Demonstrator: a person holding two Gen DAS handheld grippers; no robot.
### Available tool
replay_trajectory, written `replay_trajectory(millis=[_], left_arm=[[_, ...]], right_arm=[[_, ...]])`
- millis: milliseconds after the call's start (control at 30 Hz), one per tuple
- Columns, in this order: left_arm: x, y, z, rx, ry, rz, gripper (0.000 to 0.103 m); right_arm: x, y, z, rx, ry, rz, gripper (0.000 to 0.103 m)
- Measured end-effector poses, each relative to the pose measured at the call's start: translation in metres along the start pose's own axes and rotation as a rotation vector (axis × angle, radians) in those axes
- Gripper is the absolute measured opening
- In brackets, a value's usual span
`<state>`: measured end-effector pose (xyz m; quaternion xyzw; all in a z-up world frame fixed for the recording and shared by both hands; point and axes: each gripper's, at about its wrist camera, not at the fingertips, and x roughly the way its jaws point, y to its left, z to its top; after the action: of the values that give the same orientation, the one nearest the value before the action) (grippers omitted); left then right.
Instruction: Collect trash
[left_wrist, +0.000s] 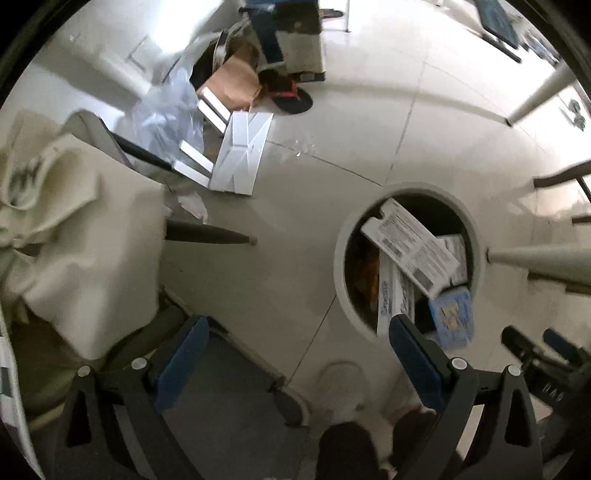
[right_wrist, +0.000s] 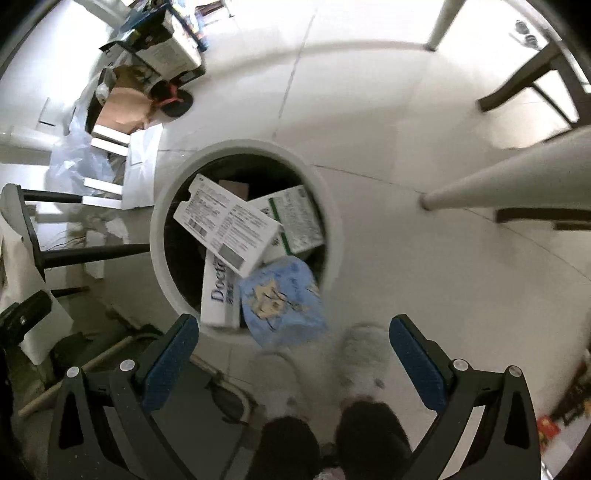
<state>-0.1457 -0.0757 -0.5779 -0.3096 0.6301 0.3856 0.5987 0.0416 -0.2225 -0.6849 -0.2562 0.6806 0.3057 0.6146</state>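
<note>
A round white trash bin (right_wrist: 168, 192) stands on the tiled floor, also in the left wrist view (left_wrist: 341, 258). It holds several cartons: a white printed box (right_wrist: 225, 225), a green-striped box (right_wrist: 299, 218), a "Doctor" box (right_wrist: 218, 295) and a light blue packet (right_wrist: 280, 299) over the near rim. My right gripper (right_wrist: 295, 350) is open and empty above the bin's near edge. My left gripper (left_wrist: 299, 354) is open and empty, left of the bin. The right gripper shows at the left view's right edge (left_wrist: 535, 350).
More litter lies at the back: a flat white carton (left_wrist: 240, 155), clear plastic wrap (left_wrist: 166, 110), brown cardboard (left_wrist: 232, 81). A cream cloth (left_wrist: 74, 221) drapes a chair at left. Table legs (right_wrist: 498, 173) and chair legs (right_wrist: 92, 254) stand around. My slippers (right_wrist: 362, 358) are below.
</note>
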Motion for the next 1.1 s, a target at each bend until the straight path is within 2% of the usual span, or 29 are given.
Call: replay_trajectory(millis=[133,267,533,667,900,1100], left_arm=[[-0.061,0.0,-0.011,0.047,-0.007,-0.025,0.1],[-0.147,0.003,-0.02,0.083,-0.037,-0.046,0.1],[-0.305,-0.006,-0.03,0.189,-0.117,-0.11,0.1],[-0.375,-0.009,-0.043,0.248,-0.151,-0.2,0.1],[-0.45,-0.004,-0.06,0.317,-0.168,-0.364,0.1],[-0.5,0.0,-0.075,0.378,-0.196,-0.471,0.1]], right_arm=[[-0.084,-0.007,-0.025,0.05,-0.032,-0.027,0.103],[-0.167,-0.01,-0.043,0.058,-0.049,-0.002,0.103],[-0.343,-0.008,-0.078,0.012,-0.095,0.104,0.103],[-0.418,-0.015,-0.093,0.04,-0.106,0.174,0.103],[-0.525,-0.024,-0.133,0.069,-0.147,0.268,0.103],[-0.589,-0.033,-0.171,0.085,-0.201,0.315,0.103]])
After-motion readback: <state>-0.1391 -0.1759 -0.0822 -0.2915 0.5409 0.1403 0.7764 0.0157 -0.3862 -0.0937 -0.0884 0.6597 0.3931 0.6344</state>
